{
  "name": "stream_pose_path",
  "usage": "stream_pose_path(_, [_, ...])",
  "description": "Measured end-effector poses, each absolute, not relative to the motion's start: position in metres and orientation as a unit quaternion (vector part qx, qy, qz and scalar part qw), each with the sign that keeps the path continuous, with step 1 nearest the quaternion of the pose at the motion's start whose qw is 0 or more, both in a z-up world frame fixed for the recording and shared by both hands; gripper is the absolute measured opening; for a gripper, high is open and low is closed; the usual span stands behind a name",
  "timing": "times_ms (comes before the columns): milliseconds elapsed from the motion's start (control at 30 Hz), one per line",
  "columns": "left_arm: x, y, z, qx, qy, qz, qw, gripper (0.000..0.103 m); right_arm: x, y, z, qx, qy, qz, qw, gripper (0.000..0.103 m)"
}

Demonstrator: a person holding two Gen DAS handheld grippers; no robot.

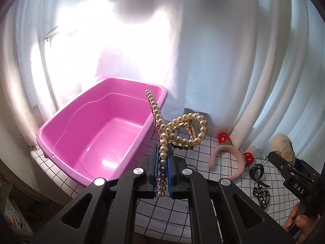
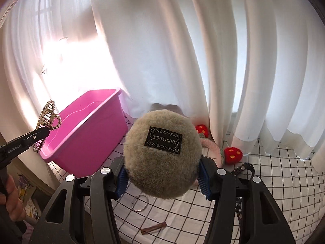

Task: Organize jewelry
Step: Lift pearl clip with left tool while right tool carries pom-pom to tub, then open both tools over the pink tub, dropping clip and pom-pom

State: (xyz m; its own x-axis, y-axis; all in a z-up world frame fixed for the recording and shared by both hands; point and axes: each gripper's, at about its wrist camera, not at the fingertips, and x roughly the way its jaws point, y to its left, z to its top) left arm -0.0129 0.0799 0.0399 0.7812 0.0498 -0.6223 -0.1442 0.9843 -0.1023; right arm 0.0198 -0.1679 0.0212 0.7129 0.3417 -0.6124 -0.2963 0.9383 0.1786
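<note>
My left gripper (image 1: 163, 158) is shut on a gold pearl hair claw (image 1: 182, 130), held in the air beside the near right corner of the empty pink tub (image 1: 95, 134). It also shows in the right wrist view (image 2: 47, 120) at the left gripper's tip (image 2: 40, 133), over the tub's (image 2: 85, 138) left end. My right gripper (image 2: 162, 174) is shut on a beige fluffy pom-pom (image 2: 162, 154) with a black label, held above the checked cloth. The right gripper (image 1: 288, 166) and the pom-pom (image 1: 283, 146) also show at the right of the left wrist view.
A pink headband with red strawberries (image 1: 231, 156) and a black chain strap (image 1: 260, 183) lie on the checked cloth (image 2: 274, 172). A silver hoop (image 2: 140, 202) and a brown clip (image 2: 153, 228) lie near the front edge. White curtains (image 2: 203, 50) hang right behind.
</note>
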Motion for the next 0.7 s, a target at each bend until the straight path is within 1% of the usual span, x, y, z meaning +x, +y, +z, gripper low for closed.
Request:
stream_pose_path(200, [0.016, 0.149, 0.049, -0.072, 0.332, 0.089, 0.936, 0.008, 0.070, -0.078, 0.047, 0.033, 0.329, 0.240, 0.913, 0.054])
stream_pose_path(333, [0.040, 0.192, 0.047, -0.068, 0.337, 0.099, 0.934, 0.008, 0.106, -0.012, 0.052, 0.019, 0.336, 0.279, 0.899, 0.054])
stream_pose_path(533, [0.080, 0.240, 0.022, -0.095, 0.380, 0.086, 0.916, 0.008, 0.150, 0.073, 0.037, -0.009, 0.375, 0.317, 0.871, 0.054])
stream_pose_path(700, [0.104, 0.263, 0.001, -0.109, 0.421, 0.091, 0.896, 0.008, 0.180, 0.115, 0.015, -0.039, 0.423, 0.331, 0.843, 0.054])
